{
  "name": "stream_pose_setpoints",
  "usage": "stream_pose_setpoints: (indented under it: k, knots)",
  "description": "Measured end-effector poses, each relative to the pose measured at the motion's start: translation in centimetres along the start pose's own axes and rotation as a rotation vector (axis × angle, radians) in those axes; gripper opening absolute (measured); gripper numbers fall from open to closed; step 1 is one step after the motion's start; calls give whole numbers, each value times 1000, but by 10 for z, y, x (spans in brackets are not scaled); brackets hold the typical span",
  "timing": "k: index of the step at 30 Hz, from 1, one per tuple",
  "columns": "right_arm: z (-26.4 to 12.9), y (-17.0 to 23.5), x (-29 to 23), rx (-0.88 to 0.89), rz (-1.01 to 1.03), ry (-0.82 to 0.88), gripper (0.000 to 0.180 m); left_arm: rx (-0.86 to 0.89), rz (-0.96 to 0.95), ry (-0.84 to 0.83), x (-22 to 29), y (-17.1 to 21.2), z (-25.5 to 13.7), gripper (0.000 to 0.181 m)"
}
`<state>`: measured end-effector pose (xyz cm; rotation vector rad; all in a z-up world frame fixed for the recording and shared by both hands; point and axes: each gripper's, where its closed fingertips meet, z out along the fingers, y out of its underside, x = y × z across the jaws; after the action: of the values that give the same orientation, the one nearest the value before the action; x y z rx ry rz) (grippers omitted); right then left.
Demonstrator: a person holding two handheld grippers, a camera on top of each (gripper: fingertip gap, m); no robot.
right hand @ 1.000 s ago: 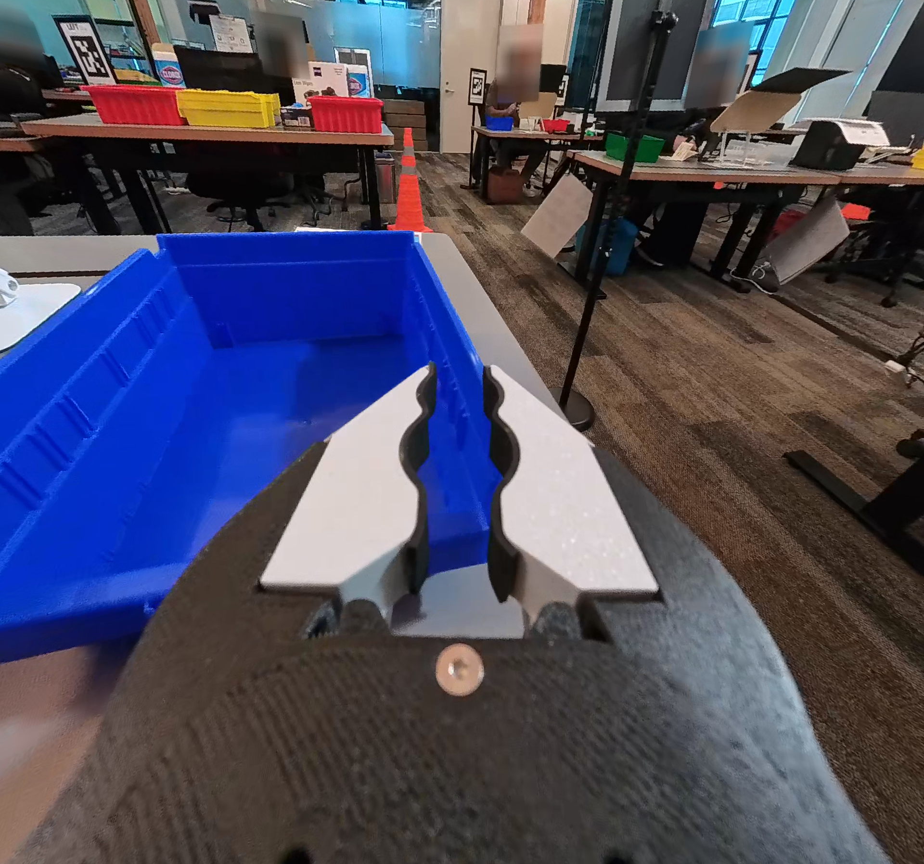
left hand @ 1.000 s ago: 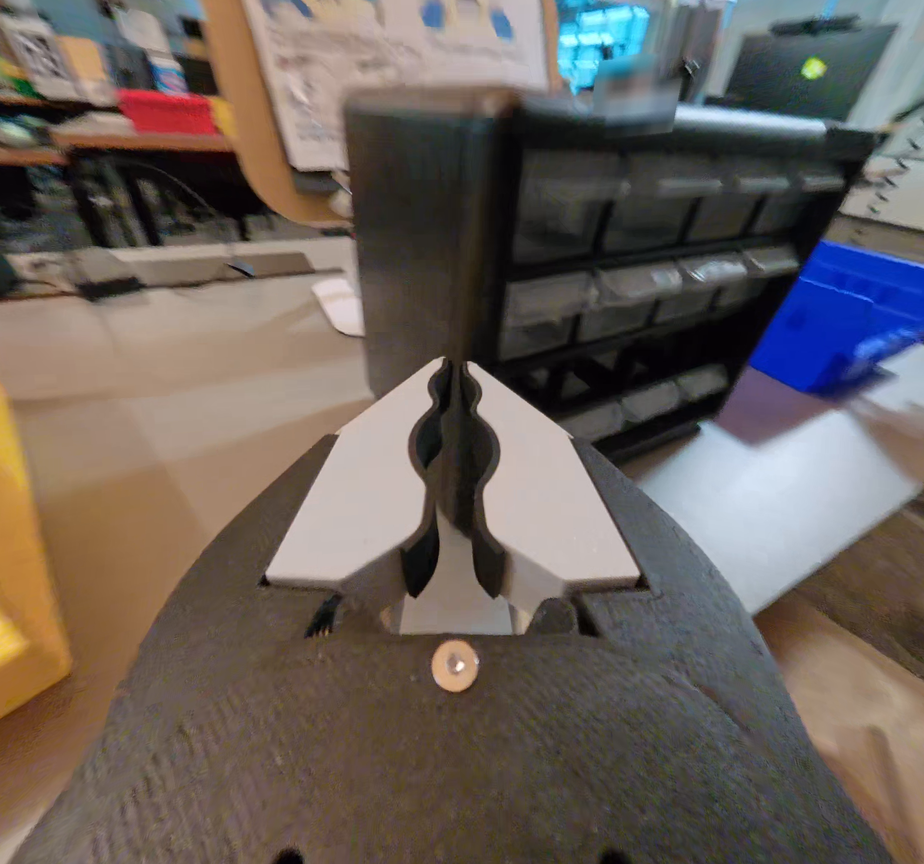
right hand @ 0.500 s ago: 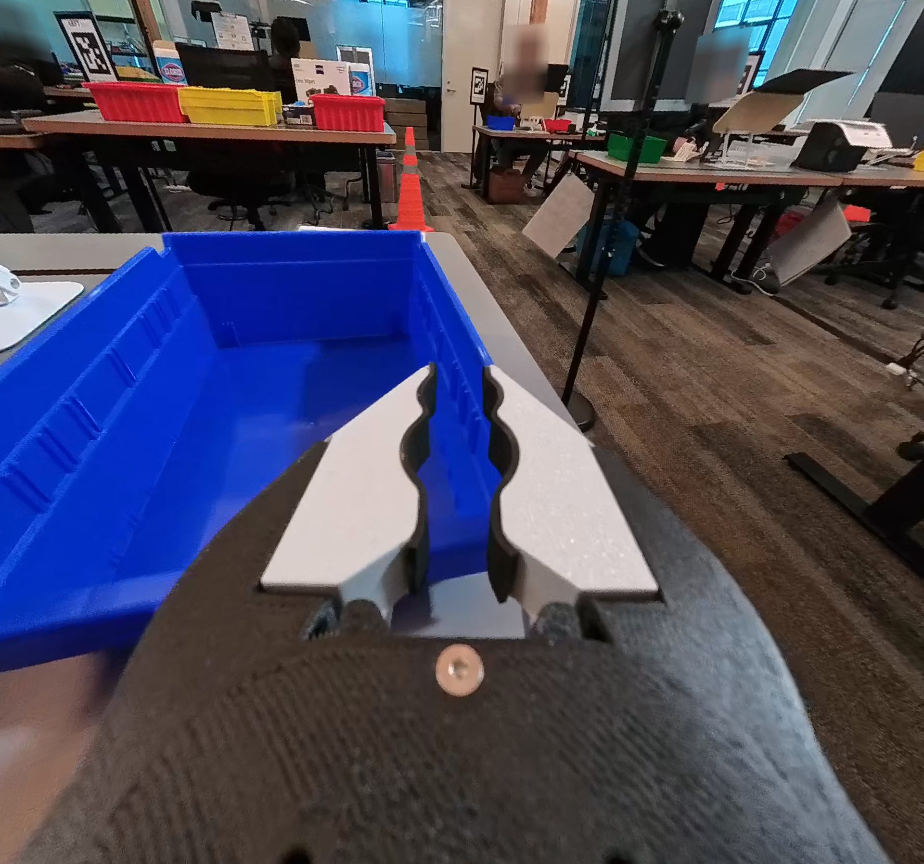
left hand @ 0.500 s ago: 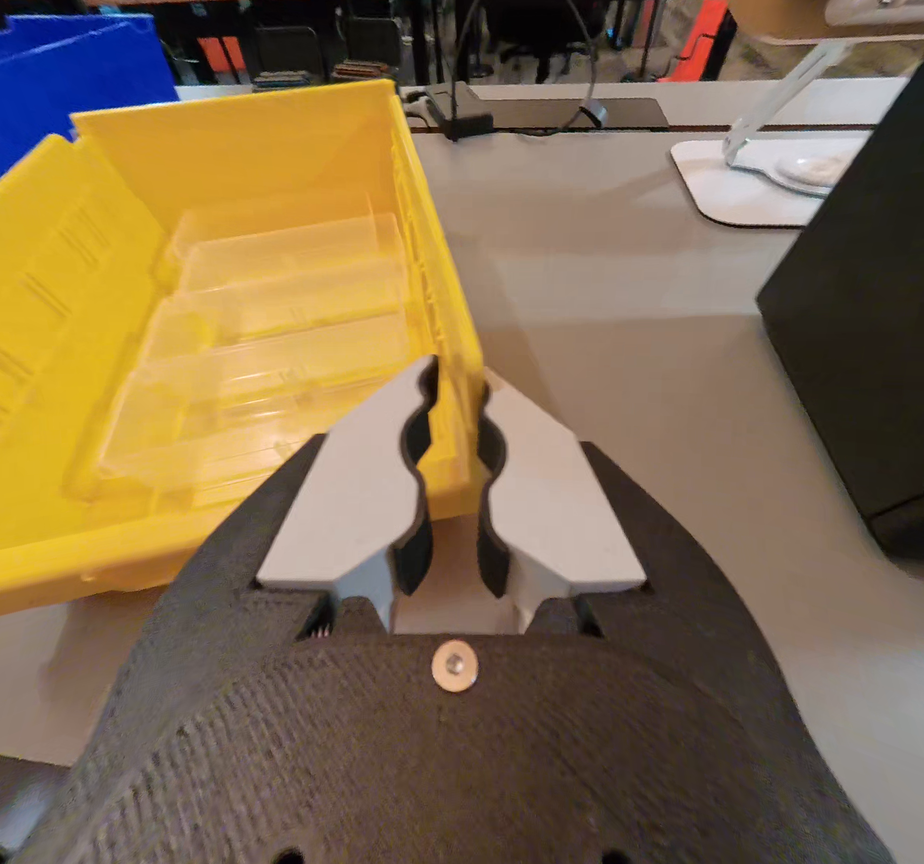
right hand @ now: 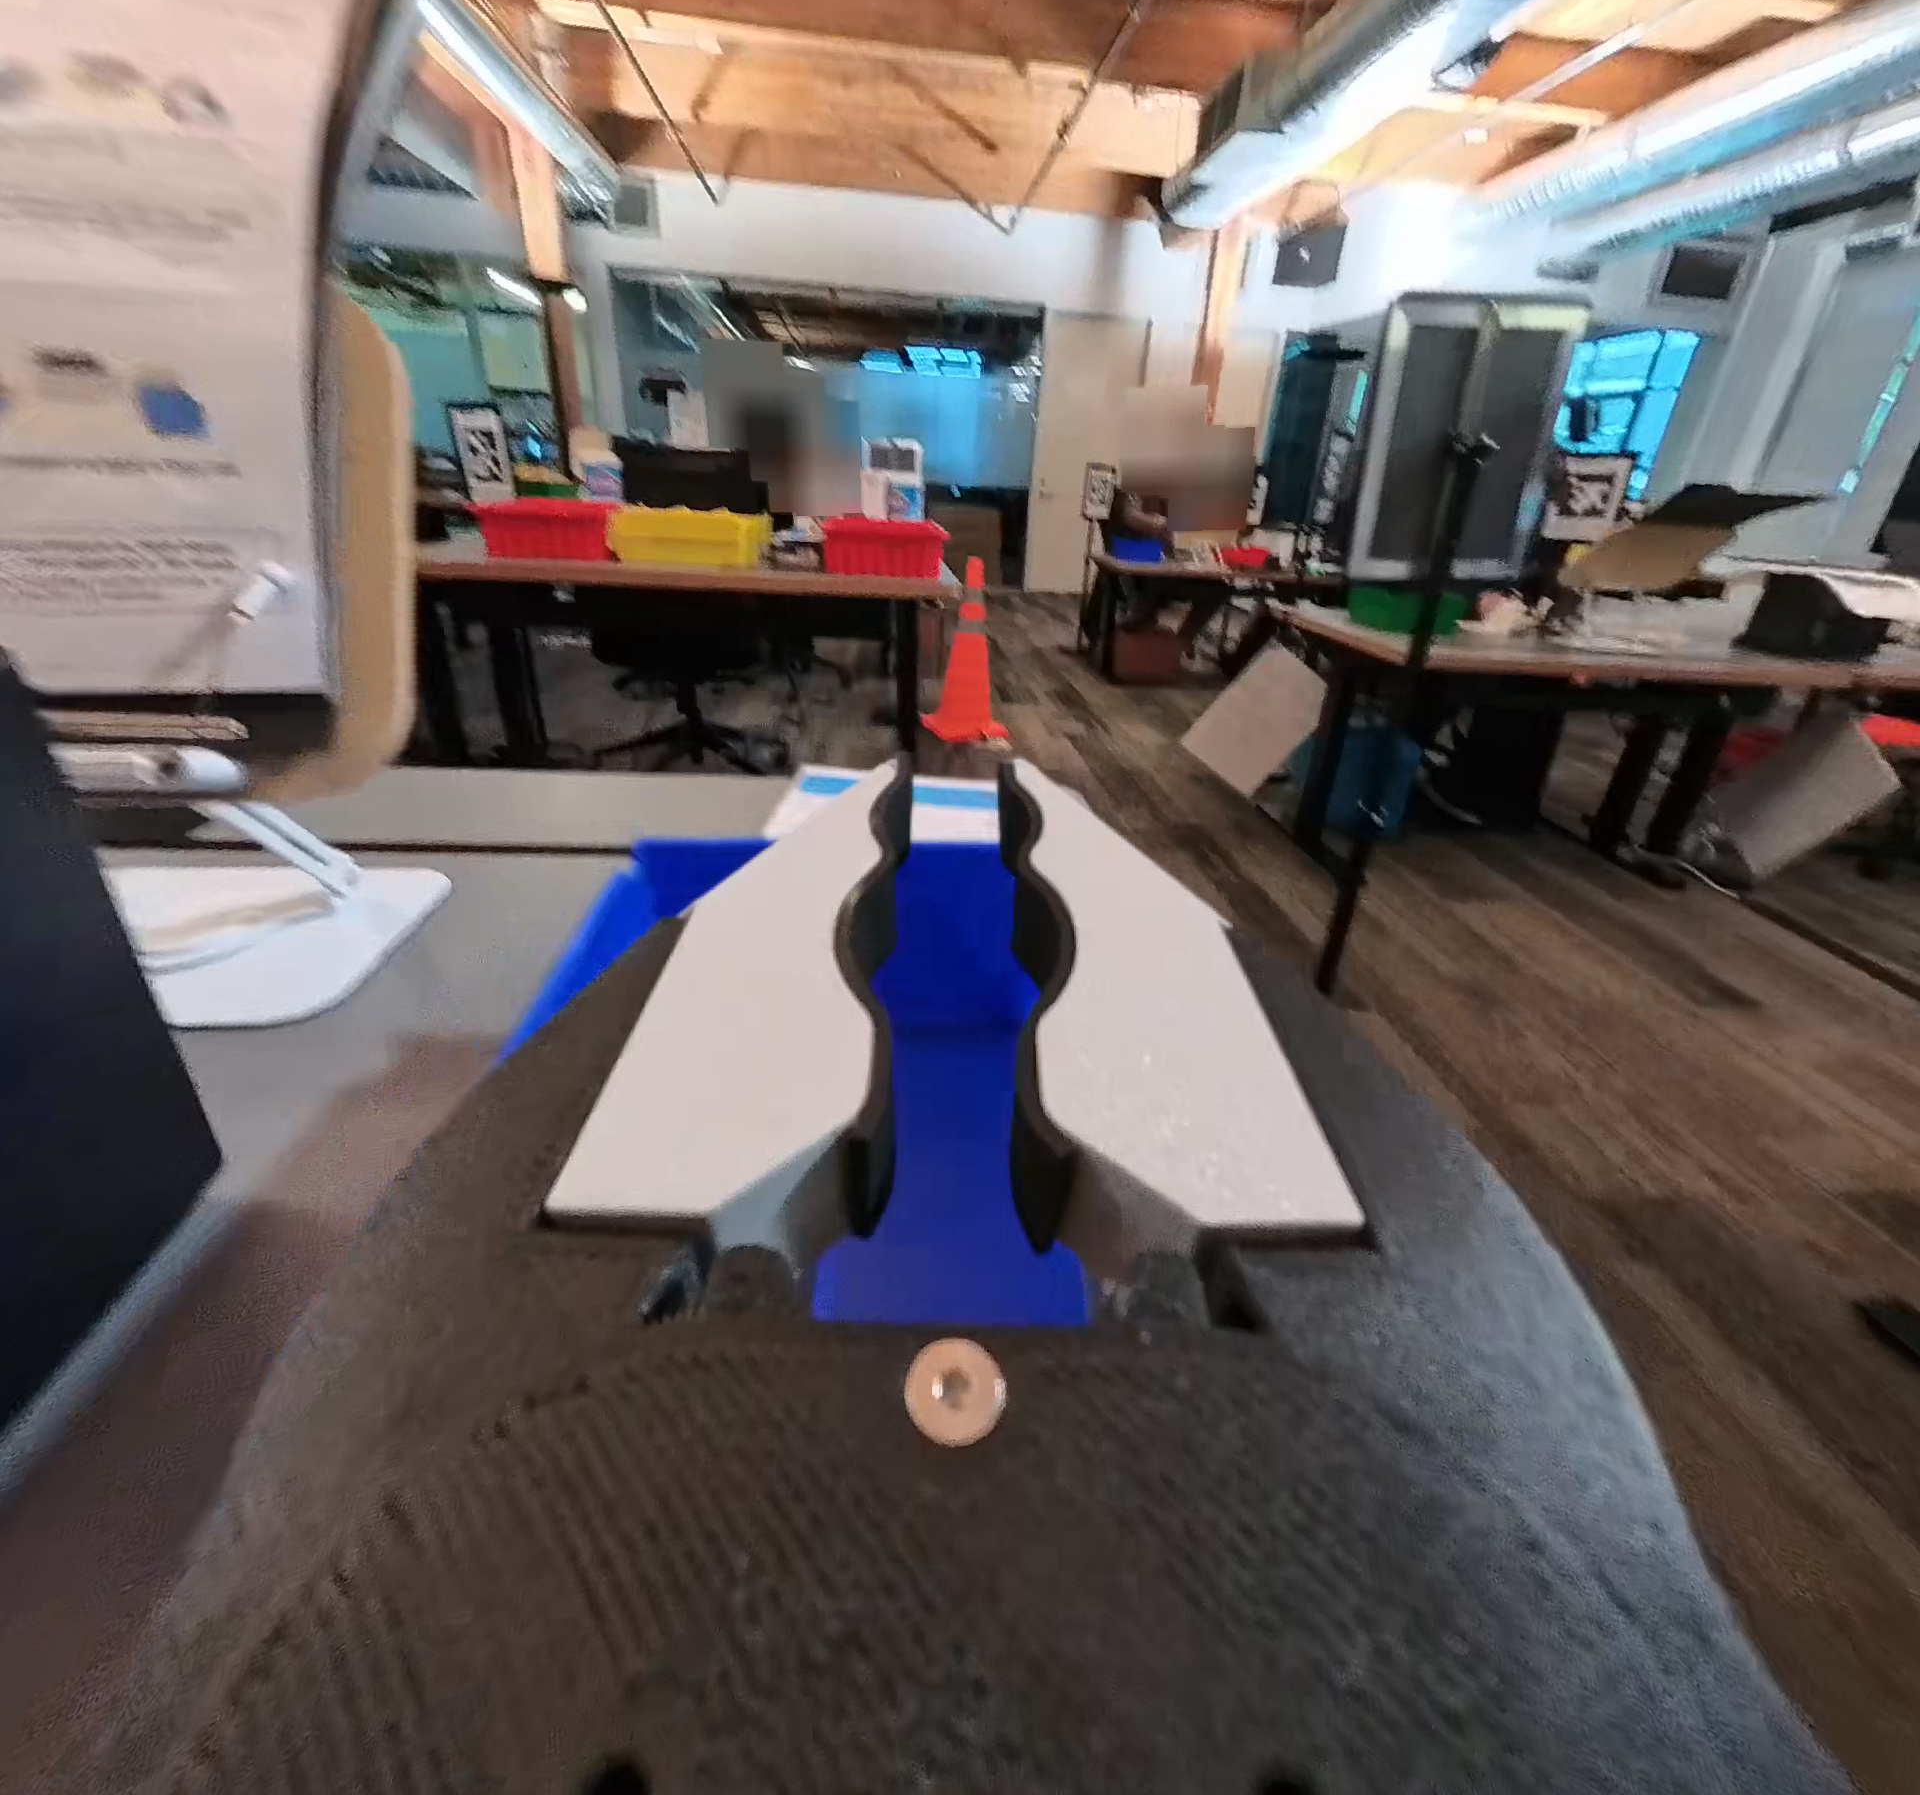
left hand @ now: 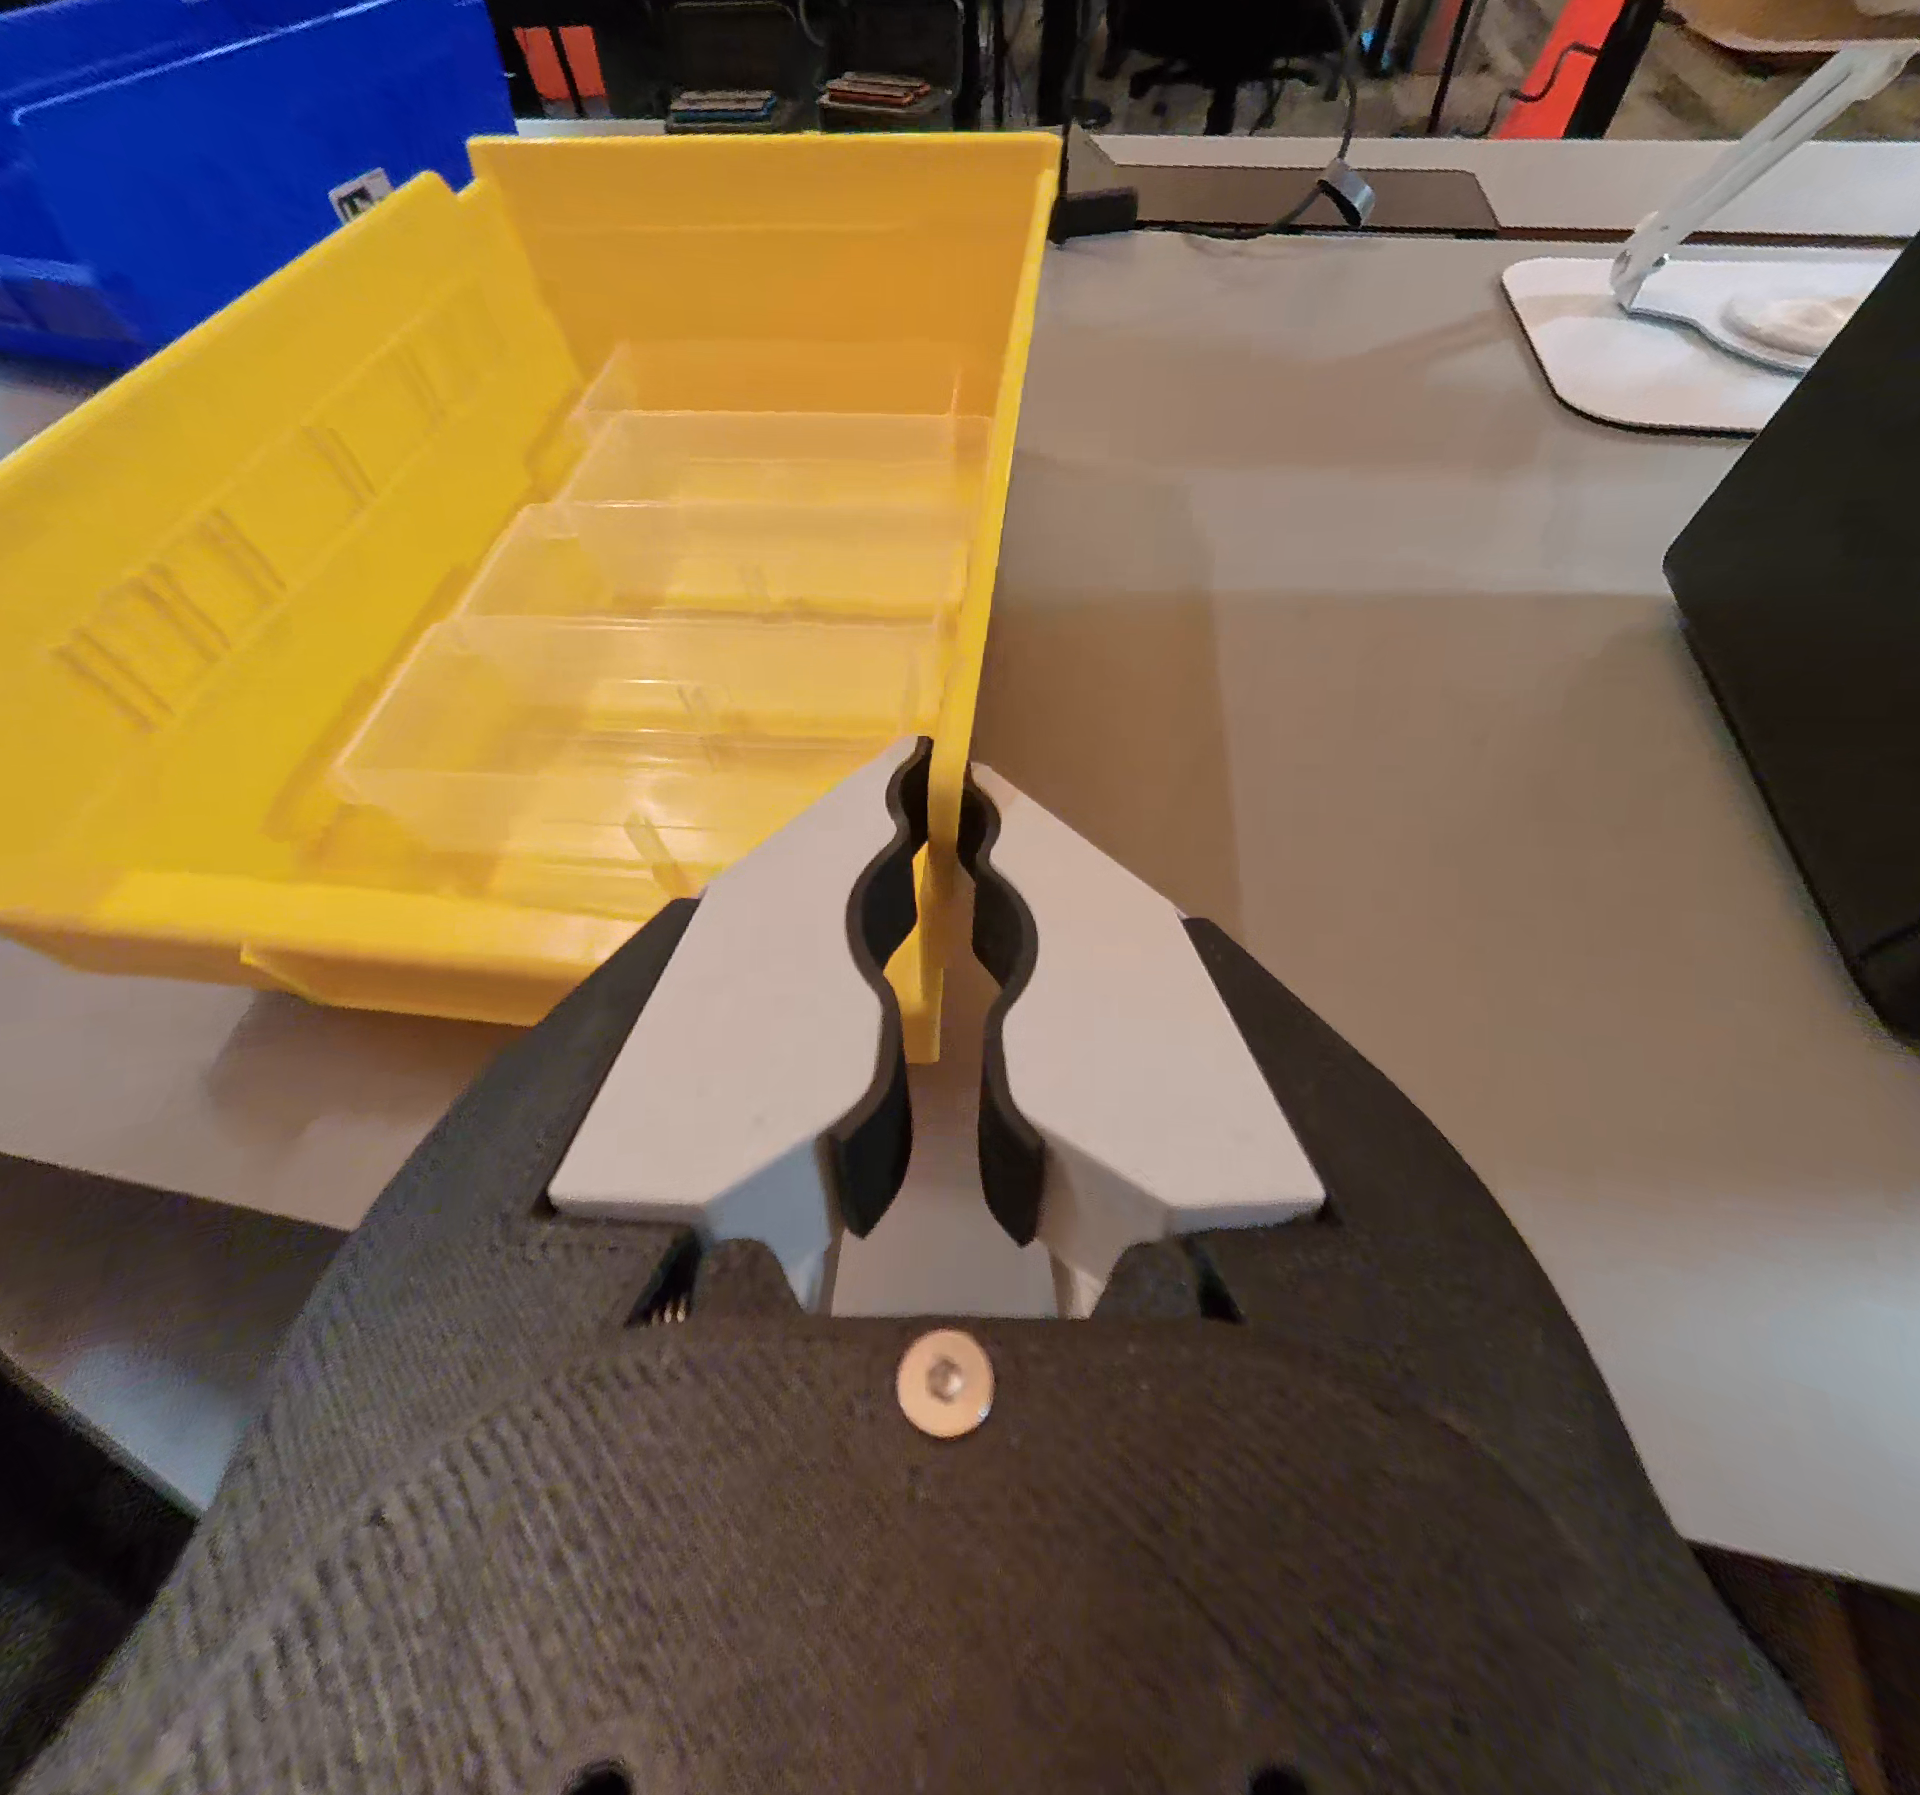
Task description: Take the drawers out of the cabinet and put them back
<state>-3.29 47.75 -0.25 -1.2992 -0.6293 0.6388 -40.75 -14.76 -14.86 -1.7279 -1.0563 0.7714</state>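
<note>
A yellow bin on the grey table holds several clear plastic drawers side by side. My left gripper straddles the bin's right wall near its front corner, with the jaws closed in on that wall. The black cabinet shows only as a dark side panel at the right edge. In the blurred right wrist view, my right gripper is open over a blue bin and holds nothing. The cabinet's side is at the left there.
A second blue bin stands behind the yellow one. A white stand base sits at the back of the table and also shows in the right wrist view. A board with paper sheets stands above it. The table edge and wood floor lie to the right.
My left gripper swung from the cabinet to the yellow bin, and its jaws narrowed onto the bin's right wall. My right gripper tilted upward over the blue bin, its gap unchanged.
</note>
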Motion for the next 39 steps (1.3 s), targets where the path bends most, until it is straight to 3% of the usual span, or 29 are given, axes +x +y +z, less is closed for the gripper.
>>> stream_pose_setpoints:
  k: [6,10,13,16,21,24,30,39]
  knots:
    - [7,-42,-83,120,66,-190,10,7,6,49,5,3,-8,0]
    - [-11,-69,-162,184,148,-410,0,26,77,126,21,3,-8,5]
    - [-52,-82,-250,235,283,-668,0,23,63,228,32,2,-9,22]
    - [-109,-73,-333,284,262,-820,0,-22,-9,394,46,0,-17,46]
    - [-194,-17,-451,209,56,-1113,0,33,-78,527,37,-15,-32,37]
    - [-209,9,-473,129,-20,-1179,0,58,-101,491,13,-24,-34,36]
    - [-202,35,-473,-56,113,-1222,0,11,-86,183,-58,-20,-23,38]
    - [-207,62,-482,-214,76,-1267,0,-118,15,35,-66,6,-7,41]
